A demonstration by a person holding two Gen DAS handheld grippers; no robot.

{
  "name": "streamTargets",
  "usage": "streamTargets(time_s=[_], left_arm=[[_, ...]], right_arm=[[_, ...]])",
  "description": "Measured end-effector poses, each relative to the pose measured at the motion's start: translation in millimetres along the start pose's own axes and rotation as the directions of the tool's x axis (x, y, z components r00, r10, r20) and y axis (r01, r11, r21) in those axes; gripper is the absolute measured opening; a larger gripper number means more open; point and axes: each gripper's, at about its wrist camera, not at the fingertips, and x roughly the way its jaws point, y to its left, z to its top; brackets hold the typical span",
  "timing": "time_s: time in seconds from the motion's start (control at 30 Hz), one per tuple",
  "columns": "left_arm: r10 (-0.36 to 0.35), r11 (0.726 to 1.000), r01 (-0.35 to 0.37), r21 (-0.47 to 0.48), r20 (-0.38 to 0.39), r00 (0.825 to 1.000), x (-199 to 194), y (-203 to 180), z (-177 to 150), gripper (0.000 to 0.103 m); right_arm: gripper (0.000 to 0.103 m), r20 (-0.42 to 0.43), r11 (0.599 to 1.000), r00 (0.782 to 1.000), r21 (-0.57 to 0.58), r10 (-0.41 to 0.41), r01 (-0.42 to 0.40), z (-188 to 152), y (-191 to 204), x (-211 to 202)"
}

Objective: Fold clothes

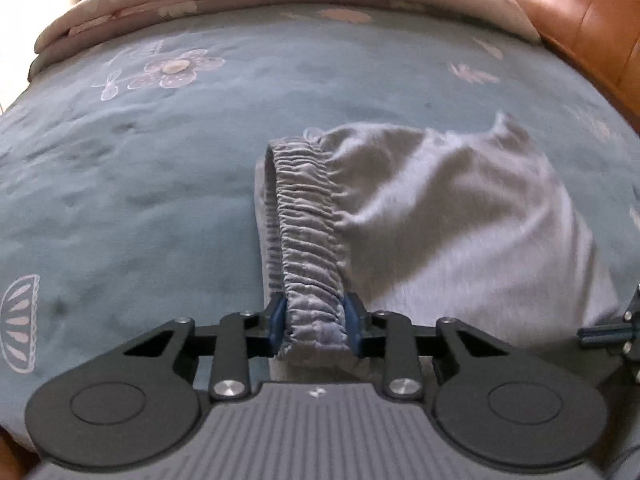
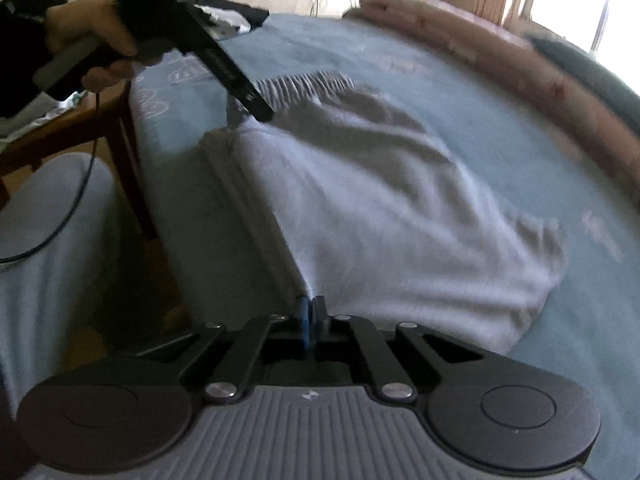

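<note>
Blue pads of my left gripper are pinching the ribbed waistband of the grey shorts, while my right gripper is pressed together on the garment's near edge by the side of the bed. Both grippers are pointing steeply downward. Folding is barely starting, I judge: the shorts are lying rumpled, no neat fold showing.

Blue flowered bed cover, grey shorts lying on it
</note>
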Motion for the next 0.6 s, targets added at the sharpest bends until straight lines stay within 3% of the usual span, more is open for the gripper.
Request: streamTargets(time_s=[0.1,0.17,0.3,0.4,0.53,0.6], left_arm=[[-0.008,0.999,0.009,-0.040,0.020,1.000,-11,5,8,0.035],[-0.019,1.000,0.021,-0.022,0.068,0.998,-23,-1,19,0.037],[-0.061,0.998,0.059,0.024,0.136,0.989,-35,-17,41,0.046],[-0.105,0.994,0.099,0.054,0.115,0.988,-20,-36,49,0.053],[-0.128,0.990,0.125,0.066,0.040,0.991,14,-50,39,0.053],[-0.105,0.993,0.105,0.048,-0.003,0.994,30,-47,31,0.053]], right_arm=[[0.002,-0.023,1.000,1.000,-0.008,0.004,-0.004,-9,2,-6],[0.009,0.014,1.000,1.000,0.020,-0.008,0.008,-8,-4,-18],[0.012,0.096,0.986,0.989,0.139,-0.110,0.096,-3,-34,-39],[0.012,0.093,0.958,0.978,0.240,-0.185,0.158,-5,-62,-33],[0.012,0.049,0.937,0.989,0.328,-0.141,0.117,-18,-77,-8],[0.014,0.027,0.938,0.991,0.327,-0.134,0.118,-30,-69,-3]])
